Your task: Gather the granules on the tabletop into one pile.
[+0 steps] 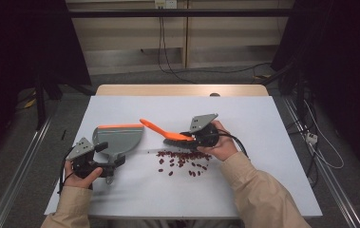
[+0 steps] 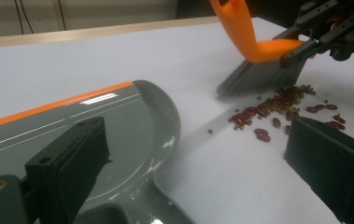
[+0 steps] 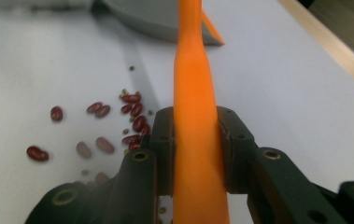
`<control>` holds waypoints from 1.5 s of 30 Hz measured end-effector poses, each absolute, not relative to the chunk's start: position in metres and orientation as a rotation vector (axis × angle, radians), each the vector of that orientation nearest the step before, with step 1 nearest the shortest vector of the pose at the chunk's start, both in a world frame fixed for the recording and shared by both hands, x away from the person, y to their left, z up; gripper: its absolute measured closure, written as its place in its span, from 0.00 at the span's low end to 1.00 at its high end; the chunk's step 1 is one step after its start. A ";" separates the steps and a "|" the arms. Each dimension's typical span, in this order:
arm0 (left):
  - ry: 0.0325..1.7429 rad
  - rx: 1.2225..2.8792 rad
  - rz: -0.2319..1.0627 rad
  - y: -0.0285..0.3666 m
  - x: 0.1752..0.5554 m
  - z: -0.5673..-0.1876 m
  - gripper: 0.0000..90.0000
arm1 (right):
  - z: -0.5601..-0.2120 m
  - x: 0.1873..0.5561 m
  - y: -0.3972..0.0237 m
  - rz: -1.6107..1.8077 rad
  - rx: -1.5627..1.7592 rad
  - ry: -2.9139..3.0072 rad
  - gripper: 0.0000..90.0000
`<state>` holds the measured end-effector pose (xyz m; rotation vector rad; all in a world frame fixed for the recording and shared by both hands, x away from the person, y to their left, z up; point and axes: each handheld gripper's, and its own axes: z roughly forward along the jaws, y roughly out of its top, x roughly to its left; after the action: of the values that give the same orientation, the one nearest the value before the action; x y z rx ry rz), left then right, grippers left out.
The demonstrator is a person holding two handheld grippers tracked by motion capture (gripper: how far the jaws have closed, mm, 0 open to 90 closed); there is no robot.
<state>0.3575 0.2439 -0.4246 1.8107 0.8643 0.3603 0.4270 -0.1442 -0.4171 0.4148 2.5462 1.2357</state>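
- The right gripper [image 1: 193, 137] is clamped on the brush [image 1: 165, 133]; in the right gripper view its two black pads press flat against either side of the orange handle [image 3: 194, 135], with nothing else between them.
- The brush's dark bristles [image 2: 258, 77] point down at the table [image 1: 263, 156], their tips right at the far edge of the scattered red beans [image 1: 182, 160].
- The orange handle slants up and away from the gripper toward the dustpan [image 1: 117, 139].
- The left gripper [image 1: 102, 167] is at the near end of the dustpan, by its grey handle. In the left gripper view the jaws stand wide apart, one over the pan's near part and the other over bare table beside the beans.
- Whether the left gripper's pads actually press on the pan's handle I cannot tell; the handle runs down out of sight beneath them.
- The dustpan lies flat on the white table, its orange-edged lip [image 2: 53, 106] on the far side, away from the person.
- The inside of the pan [image 2: 132, 126] is glossy grey and holds no beans that I can see.
- The beans lie loose on the table between the pan and the brush, thickest under the bristles and thinning toward the person; a few small greenish ones [image 3: 131, 68] are mixed in.
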 end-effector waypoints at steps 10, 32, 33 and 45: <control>0.859 1.808 0.362 0.244 0.357 -0.424 0.06 | -0.396 0.423 -0.142 1.391 0.741 2.380 0.79; 0.853 1.818 0.366 0.242 0.357 -0.424 0.06 | -0.401 0.392 -0.114 1.624 1.326 2.049 0.79; 0.852 1.819 0.366 0.242 0.357 -0.424 0.06 | -0.401 0.391 -0.113 1.617 1.339 2.040 0.79; 0.849 1.809 0.367 0.243 0.357 -0.423 0.07 | -0.410 0.382 -0.091 1.638 1.411 2.007 0.79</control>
<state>0.3567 0.2433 -0.4233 1.8092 0.8492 0.3673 0.3816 -0.0908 -0.4097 1.4110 2.0073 1.6381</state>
